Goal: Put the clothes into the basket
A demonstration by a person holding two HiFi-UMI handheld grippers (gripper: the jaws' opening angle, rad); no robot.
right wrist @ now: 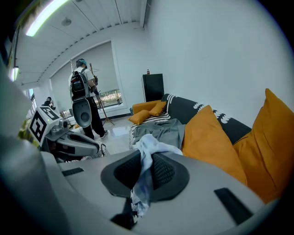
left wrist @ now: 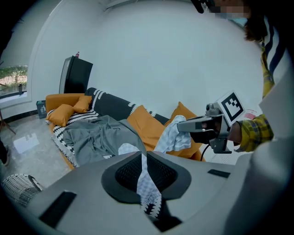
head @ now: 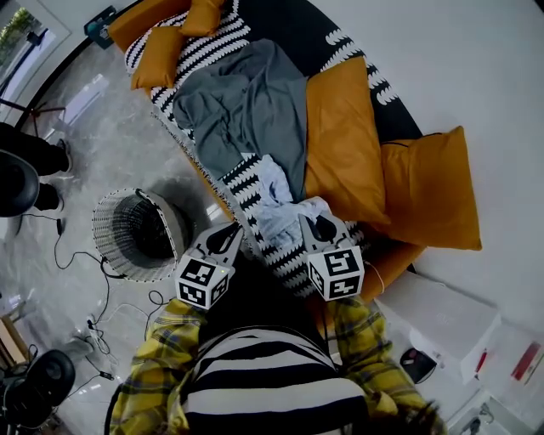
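Head view, taken from above; contents as follows.

1. Pale checked garment (head: 270, 194): bunched at the front edge of the sofa (head: 289, 25), on the black-and-white throw (head: 204, 53); it lies between the two grippers and is gripped by both.
2. Left gripper (head: 229, 233): jaws closed tight on a thin strip of the pale checked garment; the left gripper view shows the strip running down between the ribbed pads, with the rest of the cloth leading off toward the other gripper.
3. Right gripper (head: 319, 226): jaws narrow, clamped on a thicker fold of the same garment; the right gripper view shows the cloth bulging above the pads and hanging below them.
4. Grey garment (head: 242, 110): spread flat on the sofa seat behind the pale one, its near edge touching it; not gripped.
5. Basket (head: 100, 234): white wire, round, dark inside; upright on the grey floor (head: 85, 110), to the left of the sofa and just beside the left gripper.
6. Orange cushions (head: 340, 144): several along the sofa; the largest lies right of the grey garment.
7. Yellow plaid sleeves (head: 161, 357): behind both grippers.
8. Standing person (right wrist: 82, 92): right gripper view only, across the room by the window, wearing a backpack.
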